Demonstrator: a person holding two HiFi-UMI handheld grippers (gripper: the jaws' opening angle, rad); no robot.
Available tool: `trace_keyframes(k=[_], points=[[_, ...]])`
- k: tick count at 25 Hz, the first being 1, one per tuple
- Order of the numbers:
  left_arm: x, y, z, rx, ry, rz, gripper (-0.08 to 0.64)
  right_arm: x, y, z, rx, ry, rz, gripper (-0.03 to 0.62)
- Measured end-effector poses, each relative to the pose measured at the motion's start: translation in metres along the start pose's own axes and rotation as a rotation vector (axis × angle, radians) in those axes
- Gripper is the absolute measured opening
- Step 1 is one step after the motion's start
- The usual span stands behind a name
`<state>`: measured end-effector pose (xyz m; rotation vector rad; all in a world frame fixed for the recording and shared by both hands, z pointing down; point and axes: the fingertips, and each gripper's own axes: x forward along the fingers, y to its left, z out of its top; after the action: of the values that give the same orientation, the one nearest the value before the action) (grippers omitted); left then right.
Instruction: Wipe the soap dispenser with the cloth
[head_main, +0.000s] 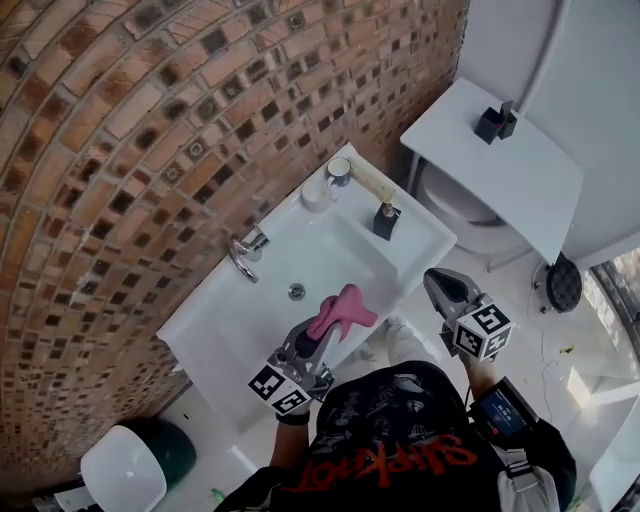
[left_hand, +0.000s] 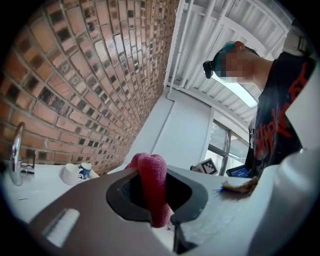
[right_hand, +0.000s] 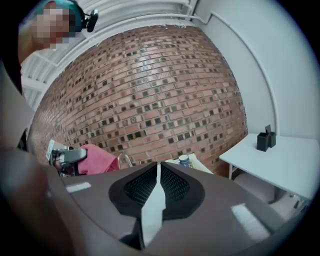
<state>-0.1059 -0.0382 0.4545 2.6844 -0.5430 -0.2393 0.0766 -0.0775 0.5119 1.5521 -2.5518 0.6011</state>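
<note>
Over the sink (head_main: 205, 325), left fingers (left_hand: 117, 202) pinch the cloth (left_hand: 152, 182).

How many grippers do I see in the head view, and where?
2. The left gripper is over the sink, shut on the pink cloth. The right gripper, shut and empty, is off the sink's right side.

Cloth (left_hand: 152, 182) partly hidden behind jaws

Left gripper (head_main: 323, 336) clamped, right gripper (head_main: 432, 278) shut, empty
</note>
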Motion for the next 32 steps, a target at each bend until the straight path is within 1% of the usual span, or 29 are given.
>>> trace_keyframes(k=[1,2,3,4,7,8,9,10,12,14,16,17,18,20,22,23,24,28,30,32], points=[[0.002,0.007,0.000,-0.006,0.004,0.016,0.044,0.010,-0.006,0.002,-0.005,0.015,0.008,0.017],[0.005,0.013,0.002,-0.007,0.005,0.033,0.044,0.020,-0.012,0.005,-0.038,0.039,0.011,0.034],[0.009,0.018,0.005,-0.006,0.003,0.052,0.044,0.030,-0.018,0.006,-0.093,0.066,0.012,0.052],[0.013,0.024,0.008,-0.005,-0.005,0.075,0.044,0.040,-0.025,0.007,-0.165,0.097,0.009,0.066],[0.027,0.042,0.020,-0.014,-0.041,0.159,0.044,0.074,-0.053,-0.004,-0.434,0.217,-0.036,0.111],[0.034,0.047,0.023,-0.016,-0.052,0.184,0.044,0.085,-0.063,-0.009,-0.502,0.248,-0.048,0.123],[0.042,0.051,0.026,-0.015,-0.061,0.207,0.044,0.097,-0.073,-0.013,-0.536,0.268,-0.045,0.123],[0.050,0.054,0.029,-0.011,-0.069,0.228,0.044,0.109,-0.080,-0.016,-0.539,0.281,-0.028,0.123],[0.067,0.058,0.037,0.005,-0.082,0.263,0.044,0.135,-0.093,-0.024,-0.490,0.302,0.029,0.132],[0.081,0.057,0.043,0.030,-0.087,0.295,0.044,0.162,-0.101,-0.035,-0.424,0.337,0.083,0.173],[0.087,0.053,0.047,0.069,-0.074,0.332,0.044,0.190,-0.106,-0.047,-0.386,0.363,0.106,0.212],[0.088,0.052,0.046,0.083,-0.064,0.349,0.044,0.203,-0.111,-0.052,-0.388,0.374,0.099,0.229],[0.087,0.054,0.045,0.088,-0.058,0.367,0.044,0.214,-0.117,-0.057,-0.404,0.388,0.080,0.230],[0.081,0.063,0.042,0.070,-0.067,0.405,0.044,0.233,-0.132,-0.070,-0.452,0.427,0.034,0.222],[0.069,0.073,0.042,0.038,-0.093,0.442,0.044,0.247,-0.140,-0.083,-0.470,0.458,0.015,0.184],[0.063,0.077,0.043,0.027,-0.105,0.452,0.044,0.251,-0.140,-0.089,-0.469,0.465,0.016,0.181],[0.058,0.080,0.044,0.022,-0.115,0.456,0.044,0.253,-0.139,-0.095,-0.473,0.463,0.020,0.164],[0.048,0.089,0.056,0.030,-0.145,0.426,0.044,0.250,-0.126,-0.103,-0.511,0.425,0.046,0.156],[0.049,0.092,0.061,0.037,-0.161,0.406,0.044,0.243,-0.124,-0.101,-0.500,0.415,0.060,0.152],[0.050,0.091,0.064,0.049,-0.163,0.384,0.044,0.233,-0.120,-0.089,-0.460,0.376,0.083,0.152]])
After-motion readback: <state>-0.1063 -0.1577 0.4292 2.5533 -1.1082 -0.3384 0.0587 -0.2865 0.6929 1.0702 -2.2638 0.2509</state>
